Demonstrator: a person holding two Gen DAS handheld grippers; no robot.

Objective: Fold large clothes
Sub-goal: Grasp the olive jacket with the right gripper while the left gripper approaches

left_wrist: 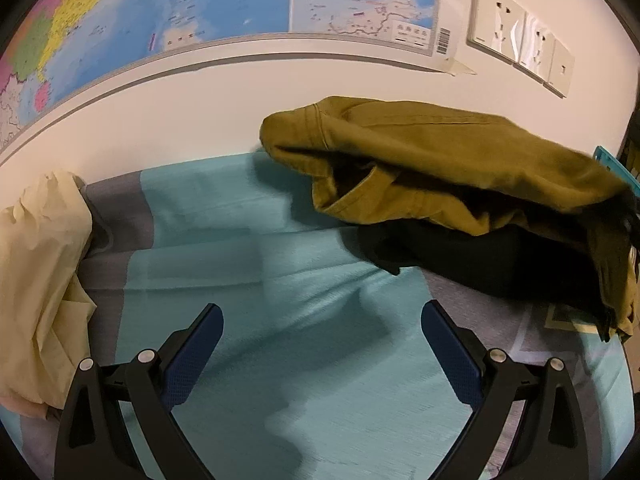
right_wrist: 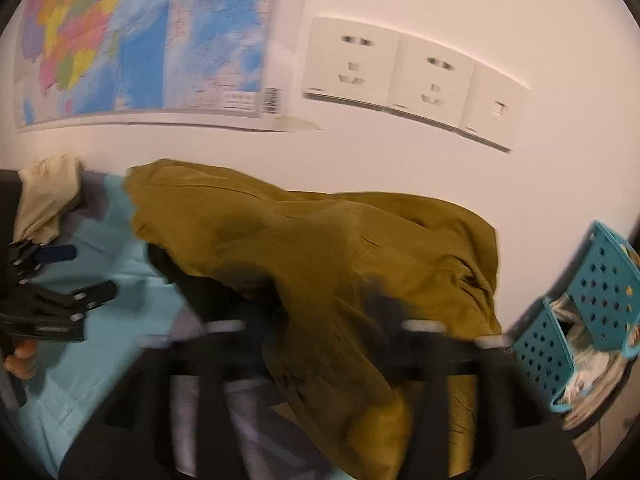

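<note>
An olive-green garment (left_wrist: 460, 168) with a dark lining hangs lifted over the right side of the teal bed sheet (left_wrist: 280, 280). My left gripper (left_wrist: 322, 320) is open and empty, low over the sheet, left of the garment. In the right wrist view the olive garment (right_wrist: 340, 264) drapes over my right gripper (right_wrist: 328, 320), which is blurred; its fingers look closed on the fabric. The left gripper also shows in the right wrist view (right_wrist: 64, 276), at the far left.
A cream cloth (left_wrist: 40, 280) lies bunched at the bed's left end. A map (left_wrist: 160, 12) and wall sockets (left_wrist: 516, 32) are on the white wall behind. A teal perforated basket (right_wrist: 580, 320) stands at the right of the bed.
</note>
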